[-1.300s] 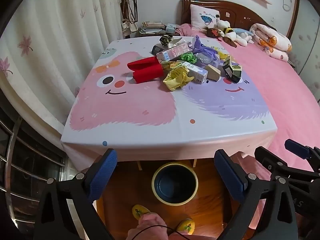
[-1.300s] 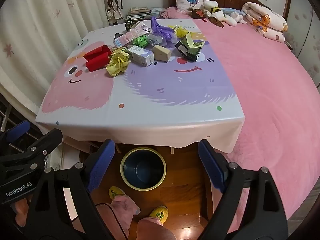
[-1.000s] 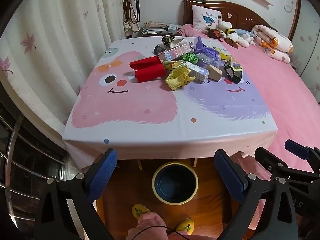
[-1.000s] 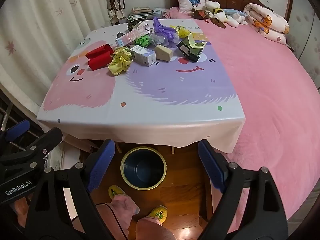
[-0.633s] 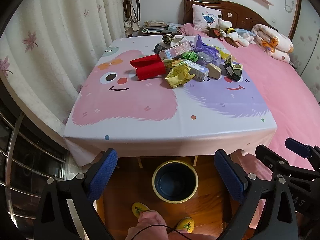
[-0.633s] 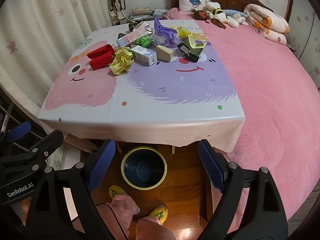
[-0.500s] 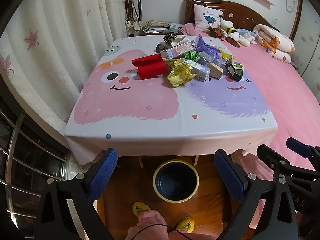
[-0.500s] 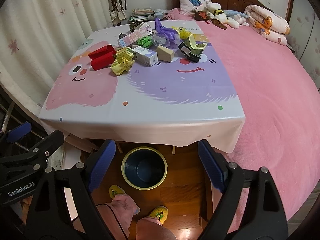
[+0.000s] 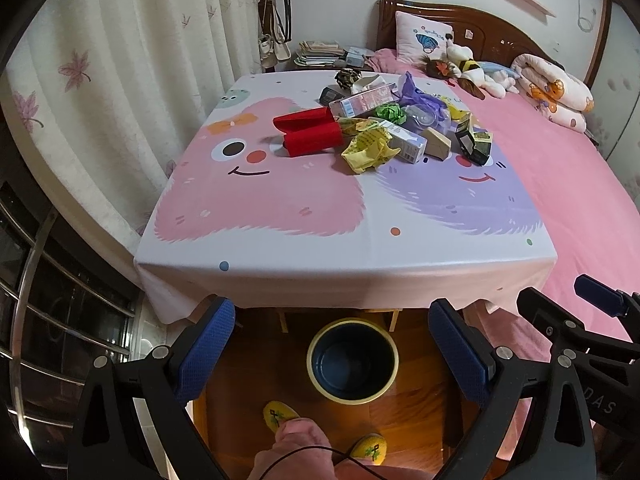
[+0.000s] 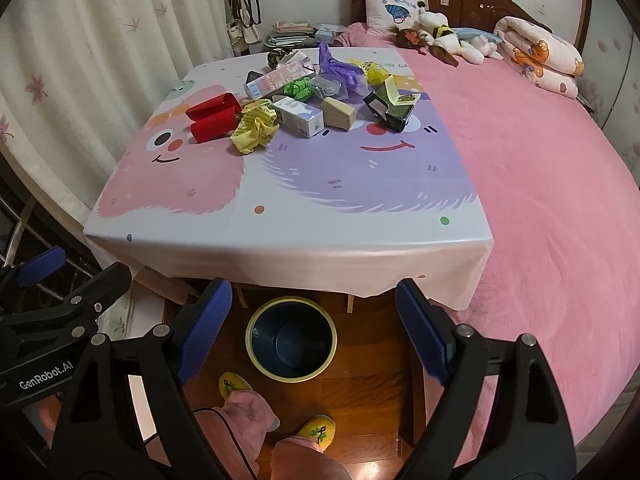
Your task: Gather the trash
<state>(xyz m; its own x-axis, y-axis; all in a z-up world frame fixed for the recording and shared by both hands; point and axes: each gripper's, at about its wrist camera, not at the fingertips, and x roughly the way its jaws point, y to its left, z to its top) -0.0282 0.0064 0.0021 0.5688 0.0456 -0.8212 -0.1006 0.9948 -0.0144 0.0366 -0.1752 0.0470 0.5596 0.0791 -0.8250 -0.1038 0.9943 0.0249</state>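
A heap of trash lies at the far middle of the table (image 9: pixel 344 248): a red box (image 9: pixel 310 132), a crumpled yellow wrapper (image 9: pixel 368 150), a white carton (image 9: pixel 406 145), a green paper ball (image 9: pixel 389 112), a purple bag (image 9: pixel 420 94) and a black box (image 9: pixel 474 142). The same red box (image 10: pixel 212 118) and yellow wrapper (image 10: pixel 254 126) show in the right wrist view. A dark blue bin with a yellow rim (image 9: pixel 352 360) (image 10: pixel 291 338) stands on the floor under the table's near edge. My left gripper (image 9: pixel 332 344) and right gripper (image 10: pixel 314 328) hang open and empty above the bin, short of the table.
A pink bed (image 10: pixel 560 160) with pillows and soft toys adjoins the table on the right. Curtains (image 9: pixel 120 80) hang on the left, with a metal rail (image 9: pixel 36 264) below. The person's yellow slippers (image 9: pixel 280 418) stand on the wooden floor beside the bin.
Both views have crept slightly forward and up, so the table and trash sit a little lower in frame. Both grippers stay open and empty.
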